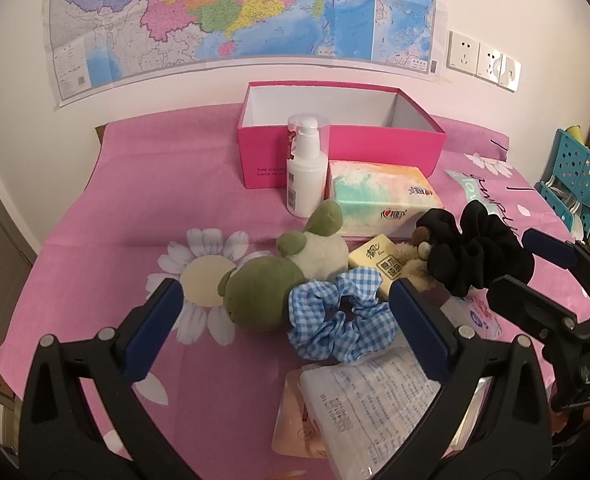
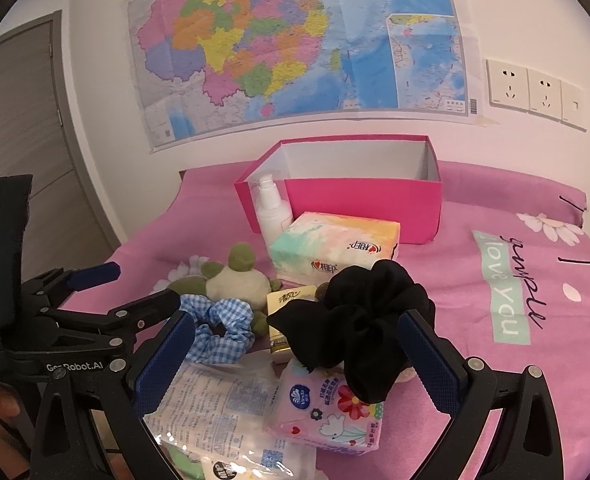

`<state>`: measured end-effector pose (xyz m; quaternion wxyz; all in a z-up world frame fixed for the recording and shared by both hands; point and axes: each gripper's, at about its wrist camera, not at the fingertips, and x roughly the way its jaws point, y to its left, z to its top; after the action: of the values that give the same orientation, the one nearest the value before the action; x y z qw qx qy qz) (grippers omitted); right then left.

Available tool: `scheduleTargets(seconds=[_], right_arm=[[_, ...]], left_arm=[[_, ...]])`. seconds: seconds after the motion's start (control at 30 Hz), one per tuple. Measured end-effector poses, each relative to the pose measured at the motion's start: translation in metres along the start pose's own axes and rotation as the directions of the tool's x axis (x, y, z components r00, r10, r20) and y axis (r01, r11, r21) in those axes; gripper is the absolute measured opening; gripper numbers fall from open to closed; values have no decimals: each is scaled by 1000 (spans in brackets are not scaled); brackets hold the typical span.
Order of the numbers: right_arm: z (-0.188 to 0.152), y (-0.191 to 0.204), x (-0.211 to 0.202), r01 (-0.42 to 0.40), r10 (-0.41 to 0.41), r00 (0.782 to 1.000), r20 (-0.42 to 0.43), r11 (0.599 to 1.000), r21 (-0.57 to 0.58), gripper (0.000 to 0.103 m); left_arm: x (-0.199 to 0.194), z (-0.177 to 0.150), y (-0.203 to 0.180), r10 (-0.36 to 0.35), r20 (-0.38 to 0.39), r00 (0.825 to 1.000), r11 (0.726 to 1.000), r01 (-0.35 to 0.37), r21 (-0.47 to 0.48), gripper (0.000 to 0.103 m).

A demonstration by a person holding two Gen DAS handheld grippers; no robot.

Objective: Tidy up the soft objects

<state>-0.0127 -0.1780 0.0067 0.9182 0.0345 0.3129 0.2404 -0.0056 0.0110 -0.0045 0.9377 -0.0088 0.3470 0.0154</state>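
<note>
Toward the far edge of the pink cloth [image 1: 95,216], a pink box [image 1: 383,142], open-topped, nothing visible inside. Nearer, heaped together: blue gingham scrunchie [image 1: 335,320], green frog plush [image 1: 263,284], black scrunchie [image 2: 359,320]. Left gripper [image 1: 285,312] spread wide around the gingham scrunchie; right gripper [image 2: 295,352] spread wide, gripping nothing.

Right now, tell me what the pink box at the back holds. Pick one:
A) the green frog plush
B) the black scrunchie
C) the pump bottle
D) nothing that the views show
D: the pink box shows only bare white inner walls, while the black scrunchie, the green frog plush and the pump bottle all sit outside it on the pink cloth in front; its floor is hidden from view.
</note>
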Motion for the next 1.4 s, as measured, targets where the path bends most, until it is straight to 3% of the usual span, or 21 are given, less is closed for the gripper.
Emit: scheduleTargets(seconds=[0.67,0.8,0.97,1.03,1.2,1.33,1.4], right_arm=[[-13,-4,-6,-55,55,997,-48,999,2,102],[-18,-4,-13,-77,77,996,-49,997,-12,97],[-22,-11,-24,-116,117,992,-53,993,16,82],[-27,-10,-23,-161,162,983,-85,987,18,69],[-45,-2,-11,-257,260,945,-197,965,40,54],[-61,-5,8,-280,300,913,-274,953,112,53],[-64,-8,12,-272,302,911,-280,952,140,53]], left_arm=[[-4,-12,3,-19,-20,1000,1000,19,23,103],[-6,-18,9,-40,-30,999,999,41,35,102],[-10,-26,13,-109,-52,993,992,112,55,102],[-12,-31,12,-141,-68,988,986,147,76,100],[-14,-45,10,-216,-126,968,968,229,104,91],[-11,-57,6,-260,-183,948,953,282,108,83],[-11,-60,3,-286,-199,937,945,311,105,81]])
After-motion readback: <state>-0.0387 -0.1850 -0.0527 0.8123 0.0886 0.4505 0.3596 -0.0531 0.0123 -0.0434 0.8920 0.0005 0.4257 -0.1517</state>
